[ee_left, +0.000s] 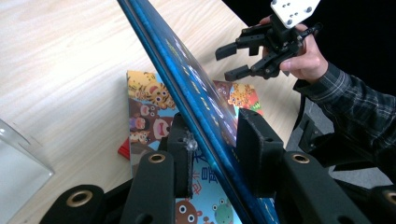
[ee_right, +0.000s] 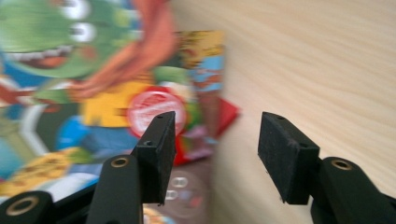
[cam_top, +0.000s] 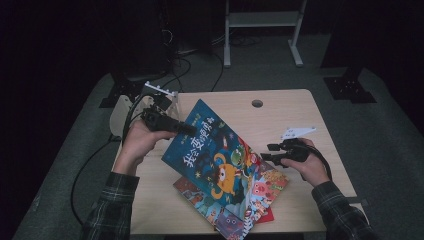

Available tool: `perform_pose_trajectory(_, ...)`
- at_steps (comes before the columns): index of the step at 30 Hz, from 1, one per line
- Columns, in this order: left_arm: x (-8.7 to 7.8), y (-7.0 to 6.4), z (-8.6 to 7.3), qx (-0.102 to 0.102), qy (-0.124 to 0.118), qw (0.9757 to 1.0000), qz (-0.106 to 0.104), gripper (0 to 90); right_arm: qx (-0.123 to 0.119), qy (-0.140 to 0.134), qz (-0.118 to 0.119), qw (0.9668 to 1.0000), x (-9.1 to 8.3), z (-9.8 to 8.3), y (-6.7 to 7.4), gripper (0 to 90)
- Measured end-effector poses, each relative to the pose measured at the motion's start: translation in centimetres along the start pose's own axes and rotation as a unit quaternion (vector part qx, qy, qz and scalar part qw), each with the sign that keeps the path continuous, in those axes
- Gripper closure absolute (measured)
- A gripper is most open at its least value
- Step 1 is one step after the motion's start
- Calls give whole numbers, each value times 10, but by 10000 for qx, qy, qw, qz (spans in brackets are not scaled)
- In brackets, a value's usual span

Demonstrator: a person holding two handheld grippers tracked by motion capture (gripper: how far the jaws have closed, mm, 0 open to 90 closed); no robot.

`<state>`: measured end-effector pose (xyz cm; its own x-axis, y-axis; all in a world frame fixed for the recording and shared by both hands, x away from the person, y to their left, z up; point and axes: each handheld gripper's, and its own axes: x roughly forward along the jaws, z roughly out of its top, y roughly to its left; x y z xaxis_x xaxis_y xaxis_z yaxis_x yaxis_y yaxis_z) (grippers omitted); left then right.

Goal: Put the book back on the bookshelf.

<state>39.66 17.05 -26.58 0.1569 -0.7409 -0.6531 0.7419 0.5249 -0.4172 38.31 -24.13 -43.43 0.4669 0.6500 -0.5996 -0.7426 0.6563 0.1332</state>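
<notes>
Halfway, judging by the lie: lifting the blue picture book by its upper corner off the stack on the table, left gripper clamping its edge, right gripper standing apart, empty, just beside; carrying remaining.

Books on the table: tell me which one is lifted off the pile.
The blue-covered book with the orange monster: the left gripper grips its upper edge and tilts it up. The other picture books and a red one lie flat beneath.
</notes>
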Motion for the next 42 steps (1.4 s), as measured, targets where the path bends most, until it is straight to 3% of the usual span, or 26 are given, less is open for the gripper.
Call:
perform_pose_trajectory(3,-4,-5,6,65,93,9999,90,680,100,-41,-307,9995,-1,-4,-8,400)
perform_pose_trajectory(8,-10,-14,16,200,168,9995,198,692,270,186,-886,9955,2,-13,-21,380)
perform_pose_trajectory(12,-17,-20,23,270,107,9993,235,724,403,343,-1139,9921,5,-21,-32,370)
perform_pose_trajectory(17,-23,-30,29,391,270,9982,368,741,555,433,-1380,9879,8,-27,-44,356)
perform_pose_trajectory(24,-27,-44,38,597,468,9961,448,755,649,584,-1612,9830,15,-34,-54,316)
perform_pose_trajectory(28,-33,-56,45,774,528,9947,434,790,604,526,-1636,9833,17,-35,-56,277)
perform_pose_trajectory(35,-39,-77,51,1162,773,9875,732,807,614,485,-1644,9833,17,-36,-56,269)
perform_pose_trajectory(42,-41,-89,51,1343,872,9832,874,821,621,441,-1661,9832,18,-37,-55,267)
